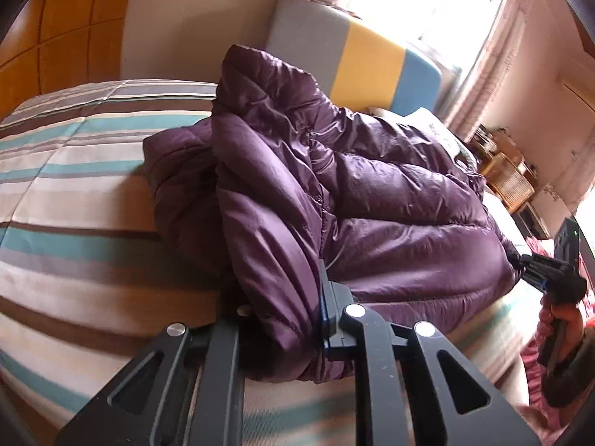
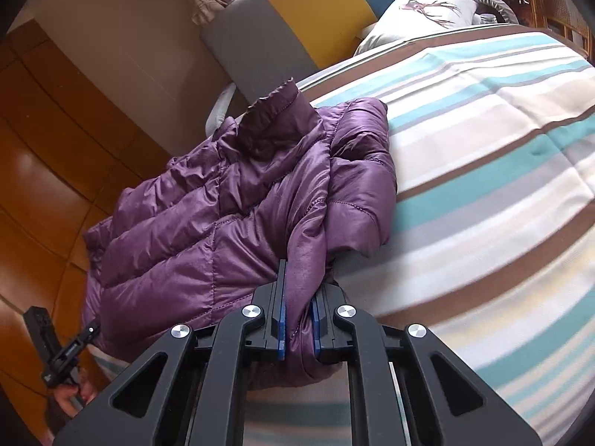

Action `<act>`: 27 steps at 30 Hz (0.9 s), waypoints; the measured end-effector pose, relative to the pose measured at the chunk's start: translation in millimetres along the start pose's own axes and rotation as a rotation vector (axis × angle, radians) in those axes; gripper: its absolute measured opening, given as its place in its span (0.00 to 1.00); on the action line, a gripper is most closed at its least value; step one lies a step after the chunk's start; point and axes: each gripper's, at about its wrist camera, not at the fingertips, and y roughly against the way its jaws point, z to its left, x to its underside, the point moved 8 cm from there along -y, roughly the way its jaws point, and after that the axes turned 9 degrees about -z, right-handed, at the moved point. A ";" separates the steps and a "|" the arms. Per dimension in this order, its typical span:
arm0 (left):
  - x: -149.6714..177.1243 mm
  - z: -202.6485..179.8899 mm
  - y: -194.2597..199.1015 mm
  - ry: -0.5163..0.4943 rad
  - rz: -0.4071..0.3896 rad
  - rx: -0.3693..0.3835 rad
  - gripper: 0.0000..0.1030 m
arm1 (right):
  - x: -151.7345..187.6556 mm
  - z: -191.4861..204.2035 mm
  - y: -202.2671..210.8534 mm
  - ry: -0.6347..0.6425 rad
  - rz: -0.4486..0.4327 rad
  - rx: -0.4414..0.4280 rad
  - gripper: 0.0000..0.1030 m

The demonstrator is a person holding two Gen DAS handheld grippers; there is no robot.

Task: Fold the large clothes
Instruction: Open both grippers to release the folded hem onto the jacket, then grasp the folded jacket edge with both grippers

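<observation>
Nearest to us in the left wrist view is the left gripper (image 1: 286, 319), and its jaws are clamped on a thick bunch of the purple puffer jacket (image 1: 334, 186) at the jacket's near edge. One finger is pretty much buried under the fabric, so we only get a clean look at the other one. Moving right, the jacket sits in a lumpy heap on the striped bedspread (image 1: 74, 193), with one layer already flopped over another. Far right in that view we can spot the right gripper (image 1: 520, 260) biting the other near corner, with a hand (image 1: 561, 319) on its handle.

Over in the right wrist view, the same right gripper (image 2: 299, 327) has its blue pads squeezed onto a fold of purple cloth, so that's a firm grab too. The jacket's collar sticks up at the far end, and there's a pillow (image 2: 427, 11) further back on the right.

Progress-wise, we'd say it's partway: the jacket looks doubled over once, but it's puffy and uneven. Both near corners are gripped, so our guess is another fold toward the far side comes next, then some flattening.
</observation>
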 end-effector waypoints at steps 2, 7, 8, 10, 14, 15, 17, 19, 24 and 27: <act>7.4 -4.2 11.1 -0.010 0.005 0.012 0.13 | 6.4 -2.1 12.8 0.009 0.009 -0.004 0.09; 19.8 -5.4 30.3 -0.029 0.001 -0.030 0.52 | 23.8 -8.6 34.6 -0.002 0.033 -0.008 0.12; 17.2 -5.0 35.2 -0.020 -0.021 -0.034 0.59 | 21.9 -8.8 36.0 0.010 0.025 0.006 0.16; 7.0 -4.8 47.4 -0.016 -0.079 -0.063 0.74 | 13.5 -9.4 41.0 0.047 -0.011 0.057 0.41; -27.5 -10.8 70.6 -0.029 -0.212 -0.143 0.88 | -16.8 9.8 52.3 0.112 -0.148 0.081 0.61; -35.4 -13.9 68.9 -0.028 -0.216 -0.136 0.90 | -23.3 21.4 48.5 0.140 -0.153 0.062 0.61; -49.0 -26.5 59.3 -0.037 -0.209 -0.117 0.91 | -30.0 41.0 33.9 0.172 -0.126 0.027 0.61; -59.8 -42.1 40.2 -0.074 -0.182 -0.118 0.91 | -29.8 58.4 12.8 0.193 -0.072 -0.001 0.61; -70.9 -74.6 -16.1 -0.169 -0.077 -0.134 0.91 | -15.5 82.2 -28.1 0.278 0.022 0.056 0.61; -61.0 -79.2 -45.6 -0.202 -0.002 -0.144 0.84 | -9.0 80.5 -47.0 0.293 0.061 0.098 0.53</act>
